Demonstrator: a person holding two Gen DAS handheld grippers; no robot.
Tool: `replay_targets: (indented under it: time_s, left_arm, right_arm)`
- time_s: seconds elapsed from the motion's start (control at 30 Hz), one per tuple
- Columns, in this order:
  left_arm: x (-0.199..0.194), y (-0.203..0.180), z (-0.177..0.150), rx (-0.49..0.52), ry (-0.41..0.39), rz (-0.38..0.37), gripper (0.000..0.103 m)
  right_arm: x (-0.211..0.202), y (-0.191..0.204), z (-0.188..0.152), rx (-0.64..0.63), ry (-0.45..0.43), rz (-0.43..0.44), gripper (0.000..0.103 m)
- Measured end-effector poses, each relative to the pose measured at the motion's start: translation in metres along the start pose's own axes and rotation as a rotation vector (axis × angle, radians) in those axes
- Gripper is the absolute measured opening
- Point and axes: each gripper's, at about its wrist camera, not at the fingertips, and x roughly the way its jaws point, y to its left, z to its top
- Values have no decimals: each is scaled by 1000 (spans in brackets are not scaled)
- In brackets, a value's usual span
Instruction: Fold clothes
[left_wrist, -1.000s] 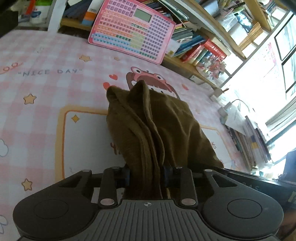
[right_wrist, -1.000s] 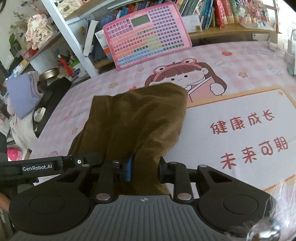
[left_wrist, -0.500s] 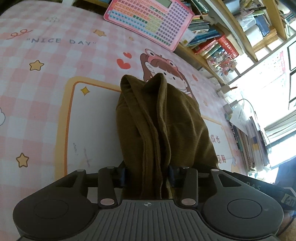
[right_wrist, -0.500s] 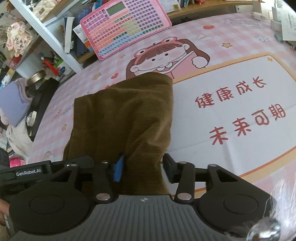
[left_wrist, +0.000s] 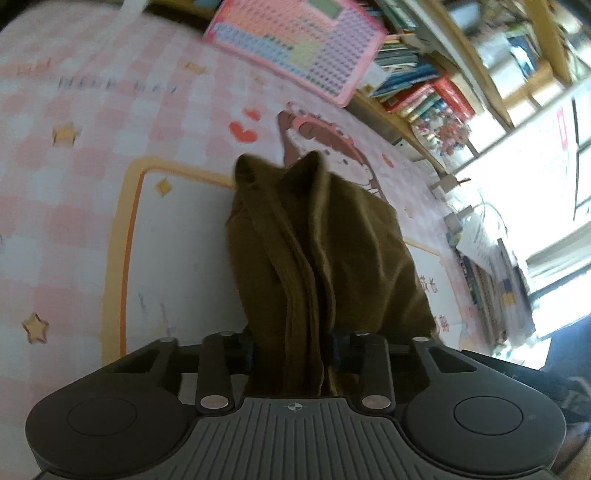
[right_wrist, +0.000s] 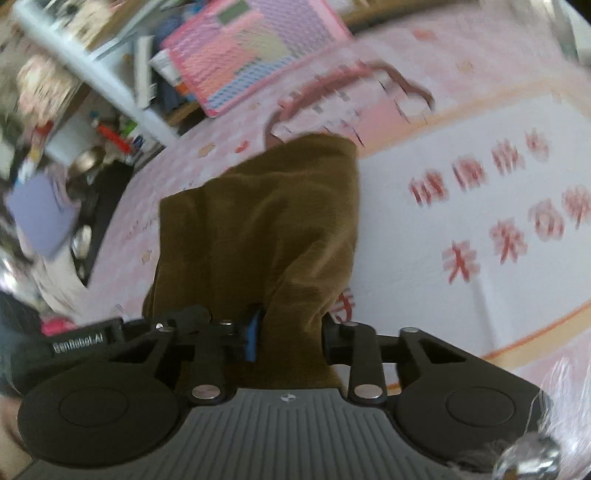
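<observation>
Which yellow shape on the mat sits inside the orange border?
The small diamond, just left of the brown garment; the five-point stars lie outside, on pink checks.

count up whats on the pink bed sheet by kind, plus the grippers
brown garment: 1
pink keyboard toy, leaning at the far edge: 1
grippers, left gripper and right gripper, both closing on the brown garment: 2
total: 4
</observation>
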Motion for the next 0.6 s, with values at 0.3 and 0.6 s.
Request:
replay_targets:
  time_s: [0.3, 0.6]
  left_arm:
    - [-7, -1, -1, 18, 23, 0, 32]
    - [1, 18, -7, -71, 54, -36, 47]
  right_arm:
    - [-3, 6, -3, -42, 16, -20, 28]
    - [4, -12, -6, 62, 54, 16, 45]
